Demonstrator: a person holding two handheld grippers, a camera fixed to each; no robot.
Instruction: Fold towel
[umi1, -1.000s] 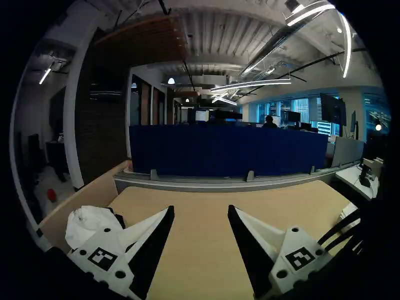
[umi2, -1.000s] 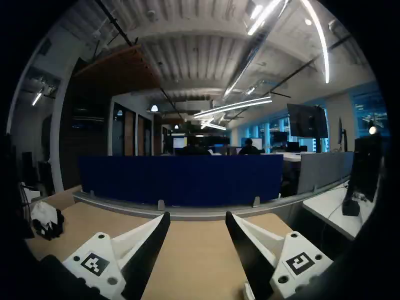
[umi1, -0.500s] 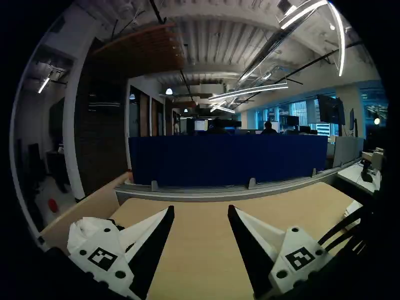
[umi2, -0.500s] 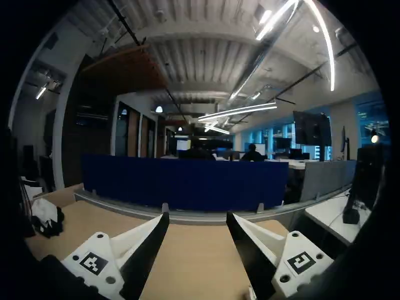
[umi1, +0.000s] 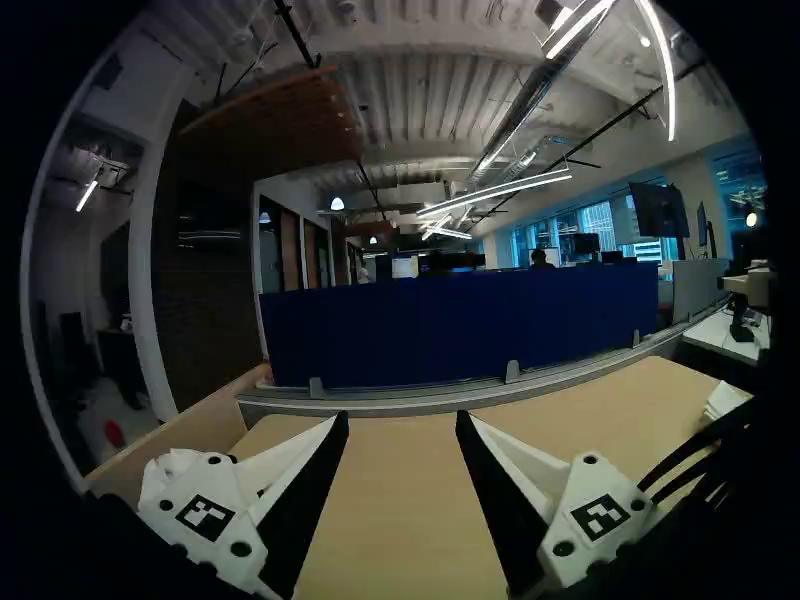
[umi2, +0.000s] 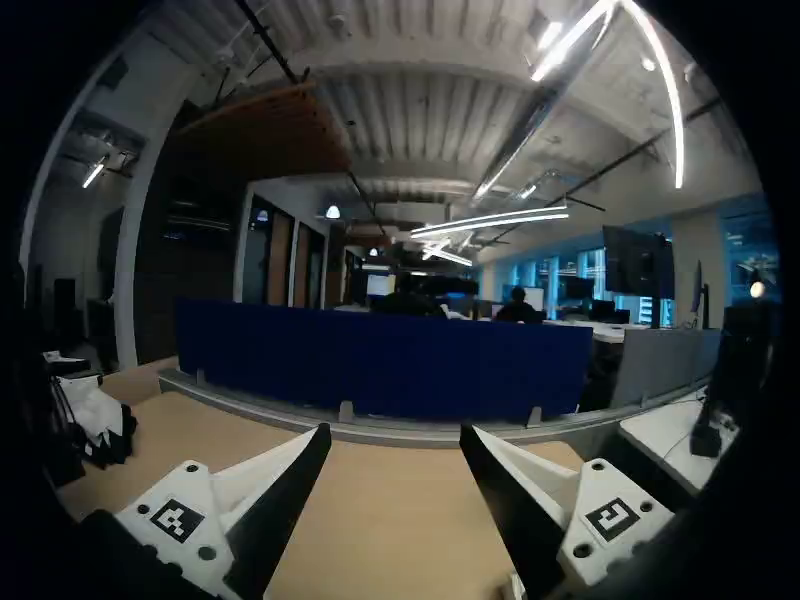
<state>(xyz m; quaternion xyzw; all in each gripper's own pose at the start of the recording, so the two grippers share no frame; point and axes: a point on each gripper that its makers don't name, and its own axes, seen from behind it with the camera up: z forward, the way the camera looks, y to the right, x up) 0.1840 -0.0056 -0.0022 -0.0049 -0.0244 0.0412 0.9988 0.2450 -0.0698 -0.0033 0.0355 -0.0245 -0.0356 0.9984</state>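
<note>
Above the light wooden desk top (umi1: 400, 520), the left gripper (umi1: 400, 418) is held level and pointing forward across the desk, its two white fingers spread wide with nothing between them. The fingers are clear of the surface. Just behind its left finger, at the desk's left edge, lies a crumpled white cloth (umi1: 172, 463), mostly hidden by that finger, so its shape cannot be made out. To the right of its right finger, dark curved bars of a chair back (umi1: 690, 468) cross the view. Straight ahead of the fingertips a blue partition screen (umi1: 450, 325) stands on a grey rail (umi1: 440, 395) along the far edge of the desk.

In the right gripper view, the right gripper (umi2: 395, 432) is posed the same way: level, facing the same blue screen, fingers parted and empty over bare wood. Well off to the left of its left finger the crumpled white cloth sits on the desk, touching a dark object (umi2: 112, 447) too dim to identify. Beyond the screen, ahead and slightly right of the fingertips, a person's head (umi2: 517, 297) shows among office desks. A dark monitor (umi2: 630, 262) hangs higher up on the right. Long light strips (umi2: 660, 90) curve across the ribbed ceiling overhead.
</note>
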